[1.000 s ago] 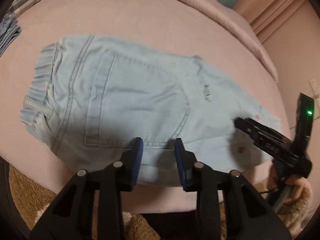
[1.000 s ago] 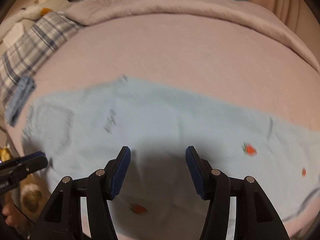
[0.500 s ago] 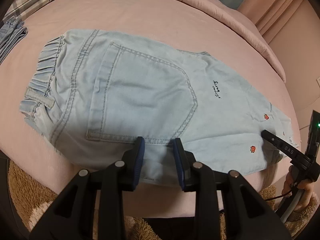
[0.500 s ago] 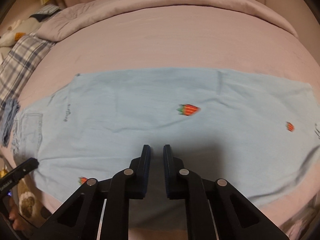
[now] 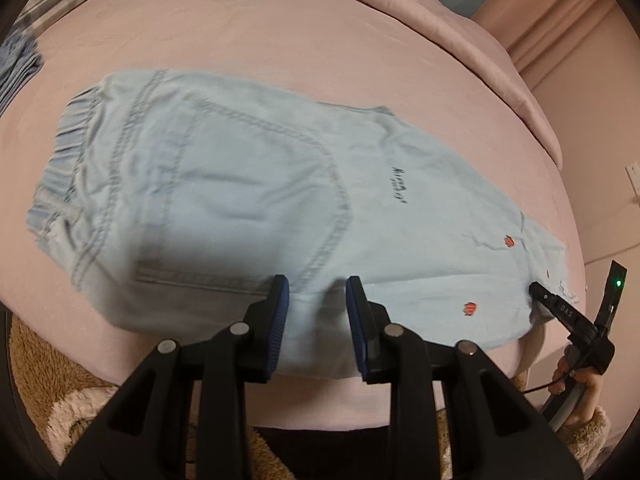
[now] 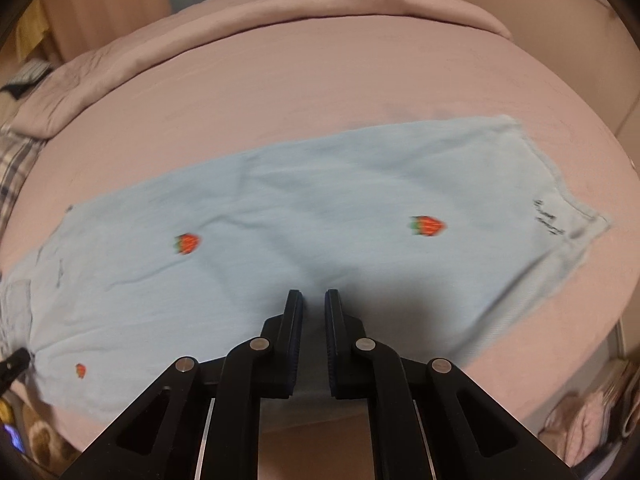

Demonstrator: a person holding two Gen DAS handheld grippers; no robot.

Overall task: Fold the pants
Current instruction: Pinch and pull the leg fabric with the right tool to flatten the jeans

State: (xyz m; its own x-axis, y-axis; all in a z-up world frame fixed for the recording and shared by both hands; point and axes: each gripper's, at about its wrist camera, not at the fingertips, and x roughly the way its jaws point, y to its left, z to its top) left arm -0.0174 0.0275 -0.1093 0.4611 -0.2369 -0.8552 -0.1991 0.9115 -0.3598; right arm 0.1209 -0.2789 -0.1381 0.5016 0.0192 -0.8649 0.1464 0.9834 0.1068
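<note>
Light blue denim pants [image 5: 248,184] with small red strawberry patches lie flat on the pink bed, folded lengthwise, waistband at the left, back pocket up. My left gripper [image 5: 313,292] is open and empty, hovering over the near edge below the pocket. In the right wrist view the leg part of the pants [image 6: 320,220] stretches across, hem at the right. My right gripper [image 6: 313,300] has its jaws nearly closed with a narrow gap and holds nothing, above the leg's near edge. It also shows in the left wrist view [image 5: 538,290], by the hem.
The pink bed sheet [image 5: 320,40] spreads all around, with a rolled duvet [image 6: 280,20] along the far side. Plaid bedding [image 6: 12,164] and folded blue cloth [image 5: 16,68] lie at the left. A furry brown rug [image 5: 44,364] lies below the bed's near edge.
My right gripper closed from wide open a second ago and has moved right along the leg toward the hem. My left gripper stayed open near the pocket, shifting only slightly.
</note>
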